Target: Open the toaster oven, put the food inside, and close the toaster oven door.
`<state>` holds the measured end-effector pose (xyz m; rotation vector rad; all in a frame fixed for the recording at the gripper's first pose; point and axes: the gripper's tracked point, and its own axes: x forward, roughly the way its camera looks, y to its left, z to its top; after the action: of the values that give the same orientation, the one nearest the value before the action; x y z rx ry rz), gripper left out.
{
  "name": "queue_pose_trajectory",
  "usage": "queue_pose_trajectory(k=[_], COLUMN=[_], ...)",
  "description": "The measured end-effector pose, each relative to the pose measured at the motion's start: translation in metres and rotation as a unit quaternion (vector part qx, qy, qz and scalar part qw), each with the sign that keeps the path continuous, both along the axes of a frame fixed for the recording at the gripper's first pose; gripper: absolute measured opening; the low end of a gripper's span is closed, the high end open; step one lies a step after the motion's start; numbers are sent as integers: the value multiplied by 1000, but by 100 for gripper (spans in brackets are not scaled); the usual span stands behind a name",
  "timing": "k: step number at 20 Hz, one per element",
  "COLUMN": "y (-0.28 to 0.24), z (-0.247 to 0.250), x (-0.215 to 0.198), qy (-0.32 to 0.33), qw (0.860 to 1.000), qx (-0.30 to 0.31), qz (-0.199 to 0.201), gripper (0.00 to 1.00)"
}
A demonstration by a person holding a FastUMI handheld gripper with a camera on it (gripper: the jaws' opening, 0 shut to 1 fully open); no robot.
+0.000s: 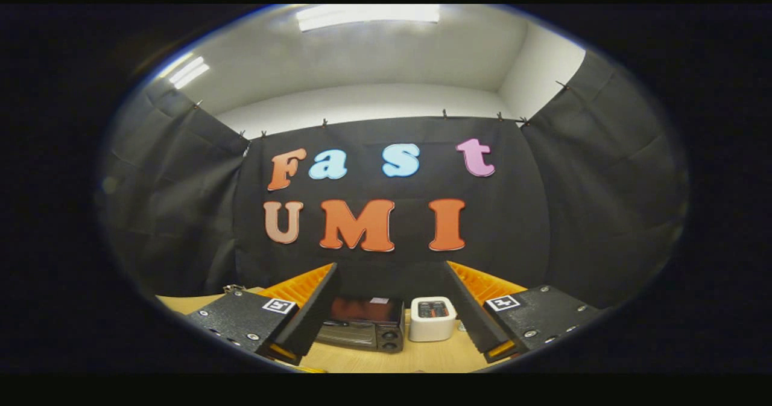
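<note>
So the gripper (392,324) was spread wide with nothing between its fingers, held up high and well back from everything. The toaster oven (363,326) sat on the wooden counter (386,358) beyond the fingers, door looking shut, with a small white box-shaped appliance (432,319) just beside it. Couldn't spot the food. I'd say the trick was dropping low, squaring up to the door and hooking the handle at its top edge before pulling down gently
</note>
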<state>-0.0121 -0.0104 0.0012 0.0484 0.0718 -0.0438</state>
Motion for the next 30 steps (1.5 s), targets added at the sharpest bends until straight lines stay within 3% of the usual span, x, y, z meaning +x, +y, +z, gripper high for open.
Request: queue_pose_trajectory(k=[17,23,28,30], y=[130,144,159,160], z=[-178,-232,-268,-264], x=[83,113,128,136], qy=[145,183,208,186], qw=[983,980,976,981], qx=[47,25,41,41], qz=[101,72,57,47], gripper=[99,99,99,99])
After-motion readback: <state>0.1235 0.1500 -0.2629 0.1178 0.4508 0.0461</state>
